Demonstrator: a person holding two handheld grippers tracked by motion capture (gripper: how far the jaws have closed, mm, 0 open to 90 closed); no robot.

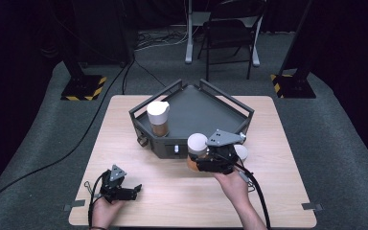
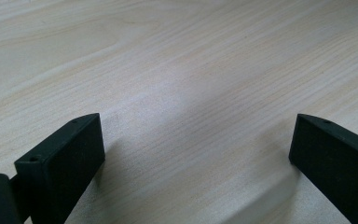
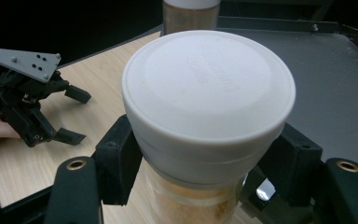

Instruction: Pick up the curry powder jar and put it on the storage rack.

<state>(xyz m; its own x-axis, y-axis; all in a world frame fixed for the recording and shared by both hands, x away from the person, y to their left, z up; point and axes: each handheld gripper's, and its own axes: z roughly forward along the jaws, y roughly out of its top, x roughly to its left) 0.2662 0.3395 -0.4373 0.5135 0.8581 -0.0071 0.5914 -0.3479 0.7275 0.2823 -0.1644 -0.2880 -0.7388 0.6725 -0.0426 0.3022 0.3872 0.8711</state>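
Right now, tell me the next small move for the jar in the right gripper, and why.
Probably carry the jar forward over the tray wall and set it down inside. The right gripper is clamped under its white lid, another jar already stands in the tray, and open floor shows beside it.

White-capped jar [image 3: 200,140] with orange-tan contents; tray [image 1: 206,108] dark grey; table [image 1: 139,143] pale wood — fine straight grain; black grippers [image 3: 209,172]; yellow-black striped stand feet [image 1: 84,88].
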